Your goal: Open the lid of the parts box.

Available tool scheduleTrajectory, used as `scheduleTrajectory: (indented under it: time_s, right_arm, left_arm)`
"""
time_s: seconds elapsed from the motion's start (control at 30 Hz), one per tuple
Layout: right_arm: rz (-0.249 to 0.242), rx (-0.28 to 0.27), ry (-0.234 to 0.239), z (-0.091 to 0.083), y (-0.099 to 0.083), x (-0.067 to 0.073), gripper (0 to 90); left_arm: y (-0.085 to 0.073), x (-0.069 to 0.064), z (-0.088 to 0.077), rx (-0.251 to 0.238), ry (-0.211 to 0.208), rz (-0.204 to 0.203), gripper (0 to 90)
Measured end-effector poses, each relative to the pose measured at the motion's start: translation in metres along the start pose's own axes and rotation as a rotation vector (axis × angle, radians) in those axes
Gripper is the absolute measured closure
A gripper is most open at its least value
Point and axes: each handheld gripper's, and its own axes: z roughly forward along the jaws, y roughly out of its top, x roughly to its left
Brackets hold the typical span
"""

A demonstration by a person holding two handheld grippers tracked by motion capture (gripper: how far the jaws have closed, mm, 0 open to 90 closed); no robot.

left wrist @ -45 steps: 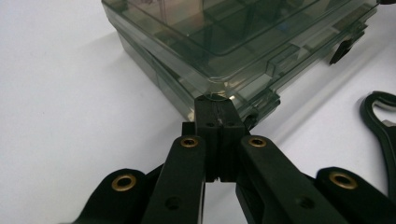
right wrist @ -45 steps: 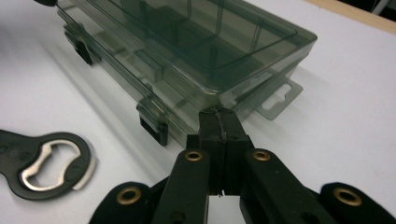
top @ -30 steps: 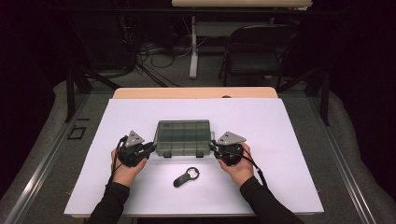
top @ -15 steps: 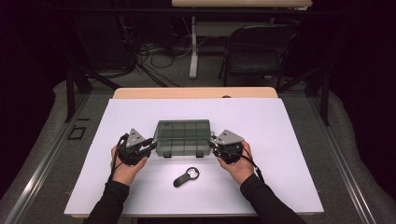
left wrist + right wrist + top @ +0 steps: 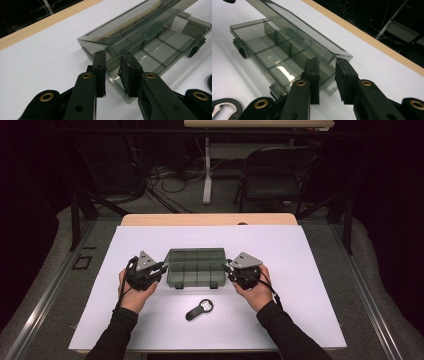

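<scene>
A smoky see-through compartment box lies in the middle of the white table, its lid tilted partly up over the empty compartments. My left gripper is at the box's left end. Its jaws stand apart at the lid's near corner and have just been closing a little; no pad presses on the lid. At the box's right end my right gripper has its jaws apart too, their tips at the lid's other corner. A black bottle opener lies in front of the box.
A white sheet covers the table, and a wooden edge runs along its far side. Beyond it stand a dark folding chair and cables on the floor. The opener's end shows near my right gripper.
</scene>
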Motion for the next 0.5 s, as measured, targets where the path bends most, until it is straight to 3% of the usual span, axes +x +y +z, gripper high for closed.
scheduleTrajectory:
  time_s: [0.5]
  right_arm:
    - [-0.024,0.013,-0.023,0.008,0.024,-0.015,75.0]
  left_arm:
    - [0.025,0.015,0.002,-0.012,0.004,-0.025,76.2]
